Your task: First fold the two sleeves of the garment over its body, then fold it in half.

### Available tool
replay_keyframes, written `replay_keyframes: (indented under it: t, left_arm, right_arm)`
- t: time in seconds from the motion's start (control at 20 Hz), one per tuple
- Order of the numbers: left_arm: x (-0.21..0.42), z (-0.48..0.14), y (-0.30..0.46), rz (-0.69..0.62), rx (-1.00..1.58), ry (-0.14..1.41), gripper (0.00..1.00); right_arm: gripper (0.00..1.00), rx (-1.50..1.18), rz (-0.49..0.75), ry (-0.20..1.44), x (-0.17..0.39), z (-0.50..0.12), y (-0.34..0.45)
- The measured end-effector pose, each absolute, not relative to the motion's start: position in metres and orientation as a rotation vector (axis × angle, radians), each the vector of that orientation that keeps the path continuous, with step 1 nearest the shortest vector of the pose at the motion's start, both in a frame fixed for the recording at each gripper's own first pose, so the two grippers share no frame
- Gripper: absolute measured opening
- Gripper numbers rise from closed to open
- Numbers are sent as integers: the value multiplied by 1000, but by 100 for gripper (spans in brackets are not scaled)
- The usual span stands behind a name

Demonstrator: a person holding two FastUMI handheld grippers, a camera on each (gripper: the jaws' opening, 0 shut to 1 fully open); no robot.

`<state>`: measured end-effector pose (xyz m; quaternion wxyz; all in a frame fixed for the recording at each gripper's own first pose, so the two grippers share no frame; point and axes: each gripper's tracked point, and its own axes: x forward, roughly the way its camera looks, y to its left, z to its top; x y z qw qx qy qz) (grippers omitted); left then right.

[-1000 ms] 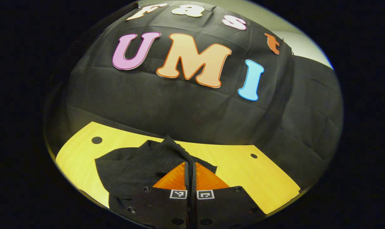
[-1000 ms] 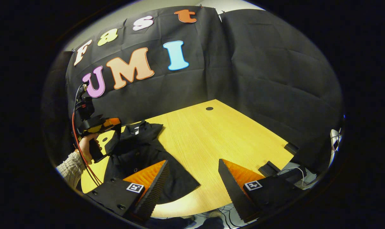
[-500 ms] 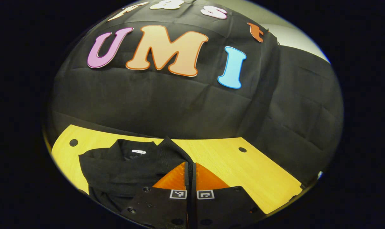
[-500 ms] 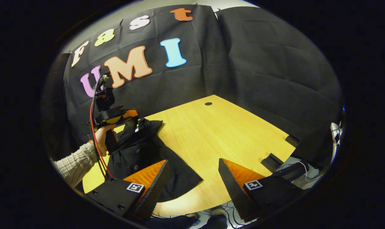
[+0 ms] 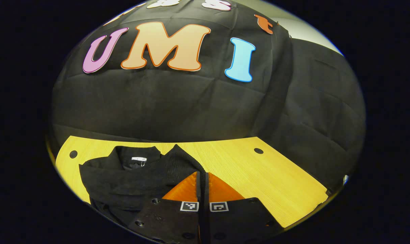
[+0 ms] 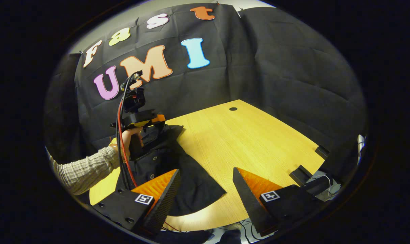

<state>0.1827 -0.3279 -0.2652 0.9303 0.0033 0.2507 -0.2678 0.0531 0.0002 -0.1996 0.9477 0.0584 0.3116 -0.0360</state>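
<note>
Left gripper view shows the left claw [image 5: 203,179] pressed together on a fold of the black garment [image 5: 123,176], which lies on the wooden counter [image 5: 259,176]. In the right gripper view the right claw [image 6: 205,189] is spread above the counter edge, beside the garment; a hand [image 6: 128,137] in a knit sleeve [image 6: 86,167] holds the left claw over the garment.

garment [image 5: 123,179]: black all over, with a small white tag at the collar, lower left of the left gripper view
garment buttons [image 6: 152,176]: small and pale, lower left of the right gripper view
table [image 6: 245,142]: yellow wood with fine grain and dark round holes
sleeve [image 6: 83,167]: pale grey-beige ribbed knit, at left
cable [image 6: 121,142]: red, beside a black one
left gripper [image 6: 159,119] body: black with an orange-yellow band
</note>
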Motion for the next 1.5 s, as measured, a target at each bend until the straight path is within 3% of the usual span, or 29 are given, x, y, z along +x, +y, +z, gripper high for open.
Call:
replay_keyframes:
  t: [0.25,0.35,0.45,0.65,1.2,1.5]
  left_arm:
    - [181,-287,-323,-576,44,572,3]
    - [181,-288,-323,-587,31,575,14]
    - [174,-277,-324,-601,-5,565,19]
    - [167,-256,-309,-557,-36,524,98]
    - [93,-172,-152,-352,102,322,94]
    - [26,-176,-82,-188,109,362,94]
  right_arm:
    - [99,119,-62,627,49,-196,2]
    - [99,130,-59,618,48,-194,2]
    - [98,119,-59,616,46,-193,1]
    - [99,110,-38,622,45,-195,-1]
    - [99,63,120,667,57,-208,-5]
    - [99,24,206,695,71,-220,-8]
